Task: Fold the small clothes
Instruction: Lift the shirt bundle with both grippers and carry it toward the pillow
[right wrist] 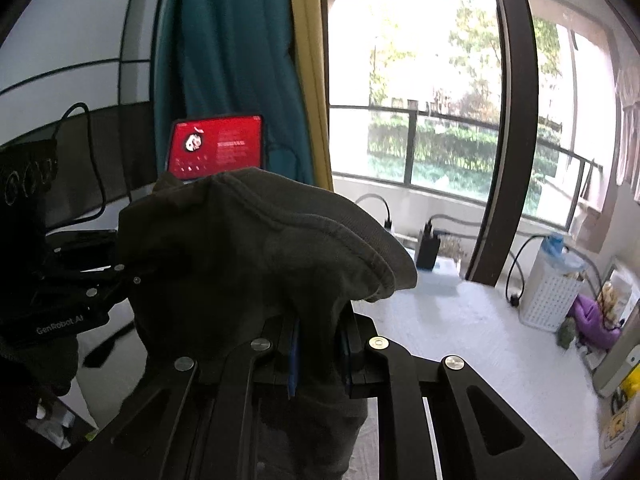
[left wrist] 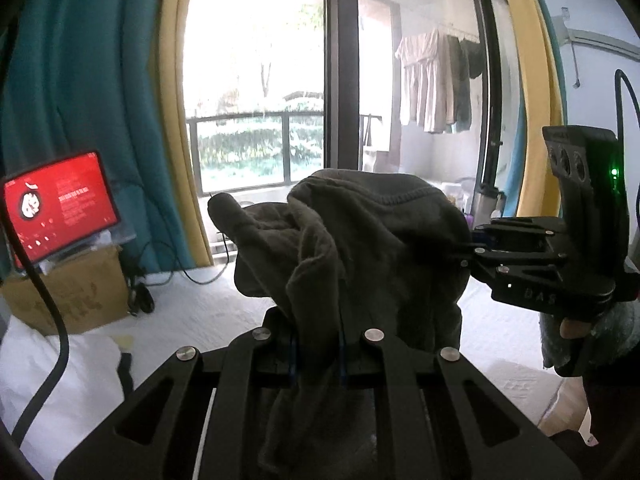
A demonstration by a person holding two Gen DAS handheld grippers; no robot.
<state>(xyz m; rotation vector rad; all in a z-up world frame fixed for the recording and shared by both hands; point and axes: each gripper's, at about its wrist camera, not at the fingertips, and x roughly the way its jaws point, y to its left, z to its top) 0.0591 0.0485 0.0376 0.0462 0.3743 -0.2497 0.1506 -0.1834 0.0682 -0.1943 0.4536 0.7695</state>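
Left wrist view: left gripper [left wrist: 318, 356] pinches dark garment [left wrist: 360, 240], fingertips hidden beneath; right gripper [right wrist: 320, 356] likewise clamps it.

The dark grey garment [left wrist: 352, 240] is covering the fingertips of the left gripper [left wrist: 318, 354]; the contact between pads and cloth is not showing. The same garment is hiding the right gripper [right wrist: 320, 354] fingertips likewise. Its lower part is running off the bottom edge in both views. Text on the red tablet screen [right wrist: 216, 146], beyond the tongs, is reading as blur.
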